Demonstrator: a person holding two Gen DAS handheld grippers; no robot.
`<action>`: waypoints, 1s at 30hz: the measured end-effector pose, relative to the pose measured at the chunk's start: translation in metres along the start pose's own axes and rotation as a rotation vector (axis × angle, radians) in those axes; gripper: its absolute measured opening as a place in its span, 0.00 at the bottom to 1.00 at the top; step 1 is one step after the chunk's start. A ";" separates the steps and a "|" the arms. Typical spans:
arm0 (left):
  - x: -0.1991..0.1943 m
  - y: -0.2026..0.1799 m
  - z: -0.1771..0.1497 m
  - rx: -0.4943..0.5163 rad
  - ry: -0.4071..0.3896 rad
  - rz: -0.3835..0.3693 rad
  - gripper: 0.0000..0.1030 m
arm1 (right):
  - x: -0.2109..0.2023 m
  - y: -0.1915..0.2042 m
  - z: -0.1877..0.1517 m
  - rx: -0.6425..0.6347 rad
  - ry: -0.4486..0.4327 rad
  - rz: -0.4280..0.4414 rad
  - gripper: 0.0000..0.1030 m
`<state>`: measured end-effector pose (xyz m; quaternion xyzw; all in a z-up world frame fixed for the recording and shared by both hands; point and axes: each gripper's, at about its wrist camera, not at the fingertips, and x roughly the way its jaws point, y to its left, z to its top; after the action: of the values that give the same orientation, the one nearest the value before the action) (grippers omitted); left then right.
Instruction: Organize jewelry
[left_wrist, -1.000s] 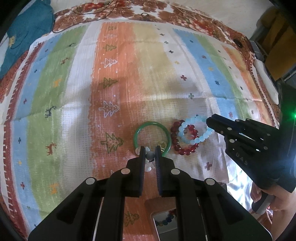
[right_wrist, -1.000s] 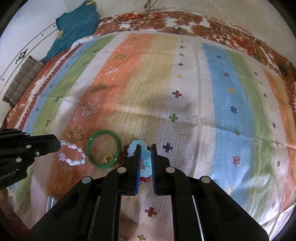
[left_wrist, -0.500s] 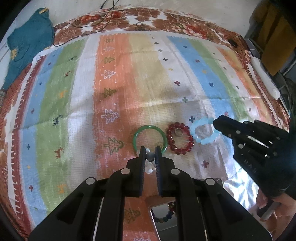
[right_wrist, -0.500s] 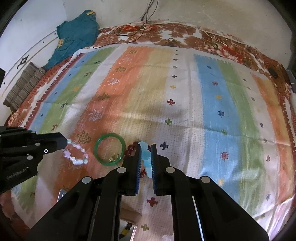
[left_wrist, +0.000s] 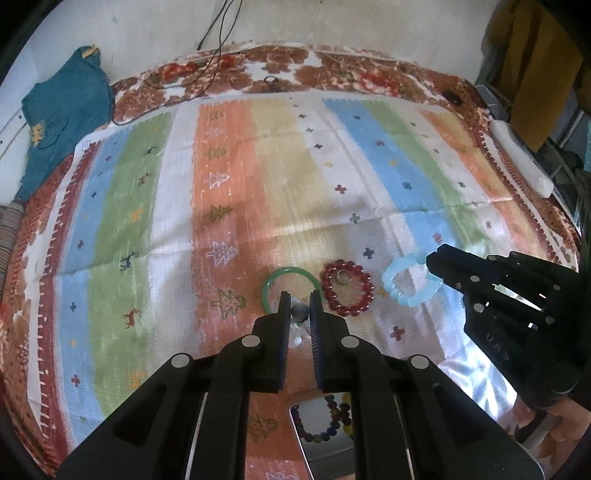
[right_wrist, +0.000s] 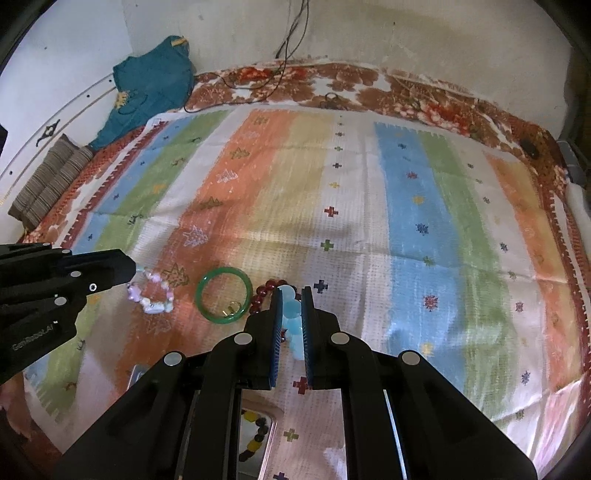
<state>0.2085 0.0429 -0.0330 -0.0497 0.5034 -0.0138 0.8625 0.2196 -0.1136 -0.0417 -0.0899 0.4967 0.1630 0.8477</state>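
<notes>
Two bracelets are clamped: pale pink beaded bracelet (right_wrist: 150, 295) by left gripper (left_wrist: 300, 312), light blue beaded bracelet (left_wrist: 410, 283) by right gripper (right_wrist: 291, 306).

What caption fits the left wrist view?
Left gripper holds a pale bead bracelet; right gripper holds a light blue one.

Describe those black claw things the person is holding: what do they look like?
Each hand-held gripper, left and right, is a matte black plastic frame of angular bars joined by round silver pins, ending in two flat fingers lined with ribbed blue pads. Pale lettering, too blurred to read reliably, marks the sides. No cables or sleeves show.
</notes>
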 end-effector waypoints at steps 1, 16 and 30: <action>-0.004 -0.002 -0.001 0.001 -0.010 -0.007 0.10 | -0.004 0.002 -0.001 -0.013 -0.011 -0.009 0.11; -0.040 -0.016 -0.018 0.024 -0.111 -0.028 0.09 | -0.041 0.007 -0.008 -0.011 -0.087 0.025 0.01; -0.021 -0.005 -0.022 -0.004 -0.036 -0.054 0.09 | 0.018 -0.021 -0.031 0.061 0.134 0.024 0.37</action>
<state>0.1795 0.0375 -0.0250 -0.0651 0.4863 -0.0350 0.8707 0.2101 -0.1396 -0.0724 -0.0688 0.5581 0.1518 0.8129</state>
